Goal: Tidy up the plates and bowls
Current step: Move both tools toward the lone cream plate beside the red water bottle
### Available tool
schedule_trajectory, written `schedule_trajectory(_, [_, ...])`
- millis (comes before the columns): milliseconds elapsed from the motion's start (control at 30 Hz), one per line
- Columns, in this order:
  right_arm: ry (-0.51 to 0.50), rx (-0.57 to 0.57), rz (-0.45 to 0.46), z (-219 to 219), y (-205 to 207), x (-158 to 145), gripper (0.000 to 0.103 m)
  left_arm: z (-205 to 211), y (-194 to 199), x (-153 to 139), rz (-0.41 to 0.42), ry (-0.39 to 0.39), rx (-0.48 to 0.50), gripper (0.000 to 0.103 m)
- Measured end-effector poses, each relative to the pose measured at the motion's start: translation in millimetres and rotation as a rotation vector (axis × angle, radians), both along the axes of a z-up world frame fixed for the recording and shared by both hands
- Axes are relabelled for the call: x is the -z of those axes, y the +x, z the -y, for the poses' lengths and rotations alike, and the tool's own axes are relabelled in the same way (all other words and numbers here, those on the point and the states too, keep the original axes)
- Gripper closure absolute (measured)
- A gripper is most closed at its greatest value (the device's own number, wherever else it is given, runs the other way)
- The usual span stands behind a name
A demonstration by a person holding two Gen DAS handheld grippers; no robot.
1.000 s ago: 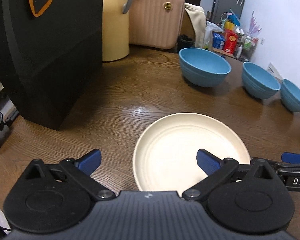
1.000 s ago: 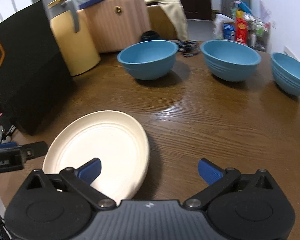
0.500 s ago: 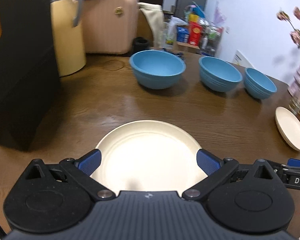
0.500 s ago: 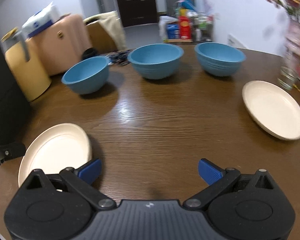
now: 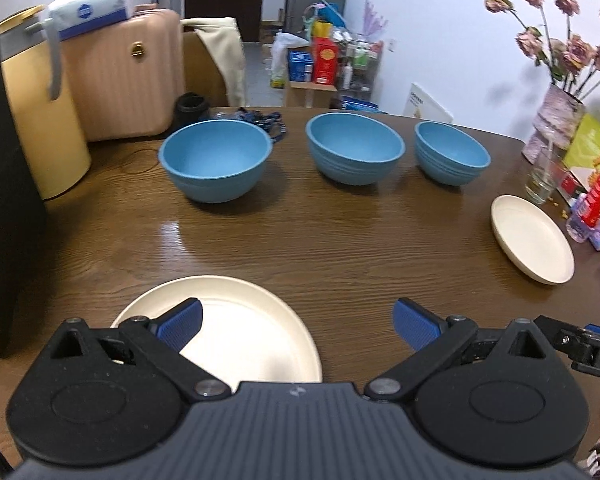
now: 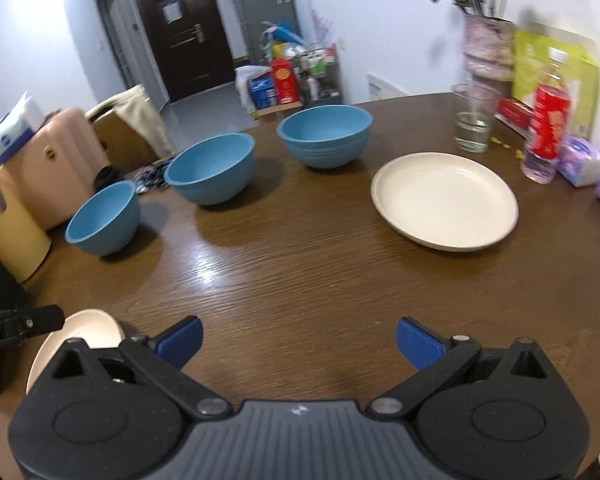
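left gripper (image 5: 296,320): jaws stood spread wide, nothing between them; blue pads (image 5: 180,322) hung above the table, the left pad over the near plate.
right gripper (image 6: 298,338): jaws likewise released and empty, poised over bare wood.
near plate (image 5: 252,328): cream, flat on the table just ahead of the left gripper, partly hidden by its body; in the right wrist view only an edge showed at lower left (image 6: 88,326).
far plate (image 6: 444,204): cream, flat on the table towards the right side, well apart from the near plate; no other dish touched it.
bowls: three blue bowls stood upright in a row across the far part of the table, each apart from its neighbour: left bowl (image 5: 216,164), middle bowl (image 5: 354,152), right bowl (image 5: 450,156). all appeared empty.
table (image 6: 320,264): dark brown wood grain, glossy, with glare near the centre.
glass (image 6: 472,120): clear, upright, beyond the far plate.
bottle (image 6: 546,136): red label, upright, right of the glass.
vase (image 5: 556,124): held pink flowers, at the right rim.
suitcase (image 5: 120,76): pink, behind the table at left.
black box (image 5: 4,184): at the left edge.
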State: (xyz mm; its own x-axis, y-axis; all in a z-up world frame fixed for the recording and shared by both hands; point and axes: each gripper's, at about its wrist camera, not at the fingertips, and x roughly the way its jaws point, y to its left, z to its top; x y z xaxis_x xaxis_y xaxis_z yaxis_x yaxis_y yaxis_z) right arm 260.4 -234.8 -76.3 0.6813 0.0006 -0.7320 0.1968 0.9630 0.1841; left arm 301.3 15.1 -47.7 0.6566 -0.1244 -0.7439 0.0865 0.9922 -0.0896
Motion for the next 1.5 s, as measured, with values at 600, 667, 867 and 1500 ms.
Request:
schedule_trajectory(600, [-0.040,0.230,-0.004,26,-17,0,0.000,30,13,9,0.003,0.013,0.162,0.000])
schedule_trajectory(667, [-0.032,0.239,0.004,29,-18,-1,0.000,33,15,8,0.008,0.012,0.170,0.000])
schedule_trajectory(867, [-0.041,0.260,-0.005,39,-15,1,0.000,47,23,9,0.004,-0.002,0.163,0.000])
schedule_trajectory(1500, [0.014,0.308,-0.025,93,-2,4,0.000,106,47,10,-0.024,0.026,0.184,0.000])
